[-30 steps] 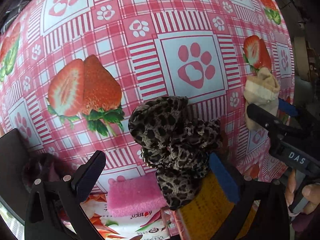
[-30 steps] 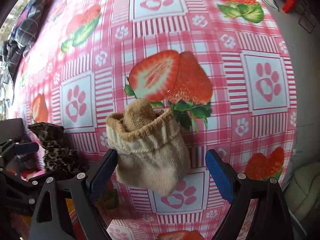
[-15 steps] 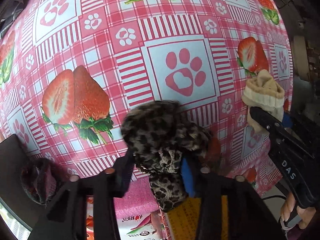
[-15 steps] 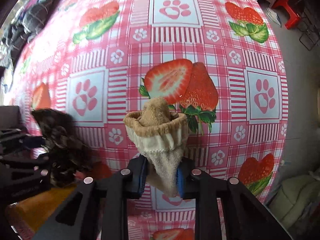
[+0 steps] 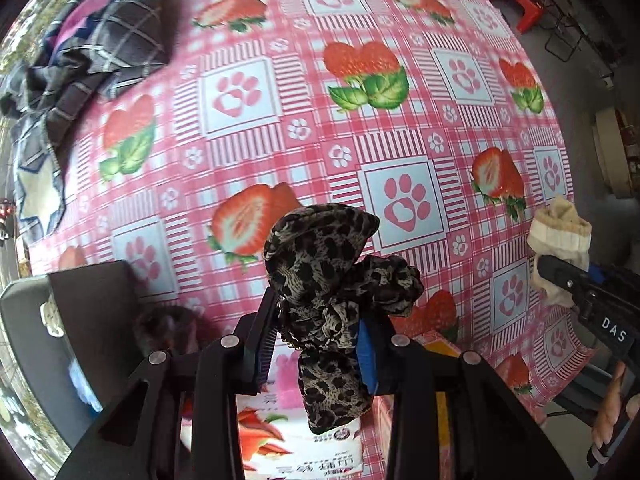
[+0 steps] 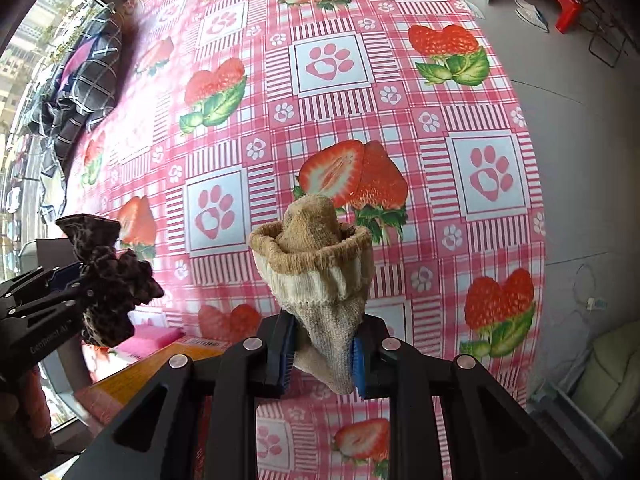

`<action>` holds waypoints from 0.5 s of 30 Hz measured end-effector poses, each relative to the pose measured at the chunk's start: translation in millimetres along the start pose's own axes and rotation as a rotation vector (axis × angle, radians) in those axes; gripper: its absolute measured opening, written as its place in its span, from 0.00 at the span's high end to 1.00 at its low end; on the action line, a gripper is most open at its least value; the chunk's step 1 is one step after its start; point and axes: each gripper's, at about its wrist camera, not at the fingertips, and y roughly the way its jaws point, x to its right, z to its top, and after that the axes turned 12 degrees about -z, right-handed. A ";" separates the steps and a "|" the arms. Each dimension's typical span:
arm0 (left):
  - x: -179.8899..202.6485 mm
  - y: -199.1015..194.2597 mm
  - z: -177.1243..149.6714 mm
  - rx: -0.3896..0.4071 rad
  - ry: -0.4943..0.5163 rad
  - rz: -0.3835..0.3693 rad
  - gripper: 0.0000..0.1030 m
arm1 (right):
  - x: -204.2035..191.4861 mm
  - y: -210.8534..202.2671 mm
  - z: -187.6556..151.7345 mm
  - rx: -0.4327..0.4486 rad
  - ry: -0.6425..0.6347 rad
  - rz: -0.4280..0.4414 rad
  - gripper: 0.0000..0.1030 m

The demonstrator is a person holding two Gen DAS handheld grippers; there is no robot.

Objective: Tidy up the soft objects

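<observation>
Tabletop (image 5: pixel 304 152) under pink strawberry-and-paw-print cloth; plaid fabric (image 5: pixel 92 52) heaped at far left; pink sponge (image 6: pixel 150 338) at near edge.

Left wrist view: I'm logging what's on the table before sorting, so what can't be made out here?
- Printed packet: text too small, partly hidden by the left gripper and leopard scarf.
- Pink sponge: mostly behind the scarf.
- Dark furry item: blurred, unidentifiable.
- Beige sock: lower part hidden by the right gripper.
</observation>
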 end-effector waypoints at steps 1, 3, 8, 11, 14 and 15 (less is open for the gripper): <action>-4.8 -5.1 -5.2 0.009 -0.003 0.001 0.63 | 3.2 0.0 -2.4 0.002 0.000 -0.001 0.76; -11.1 -13.4 -13.9 0.028 -0.005 0.008 0.63 | 16.1 -12.7 -9.0 0.005 0.002 -0.003 0.76; -45.0 -29.6 -51.9 0.061 -0.006 0.005 0.63 | 27.9 -4.5 -13.8 0.002 0.022 -0.006 0.76; -47.4 -36.0 -64.5 0.076 -0.001 0.014 0.63 | 23.3 0.8 -20.6 0.005 0.032 -0.008 0.76; -50.2 -43.1 -76.1 0.080 -0.003 0.001 0.63 | 18.3 -0.5 -28.0 0.007 0.039 -0.007 0.76; -49.8 -44.9 -80.8 0.080 -0.003 -0.002 0.63 | 17.7 -2.4 -31.0 0.007 0.042 -0.005 0.76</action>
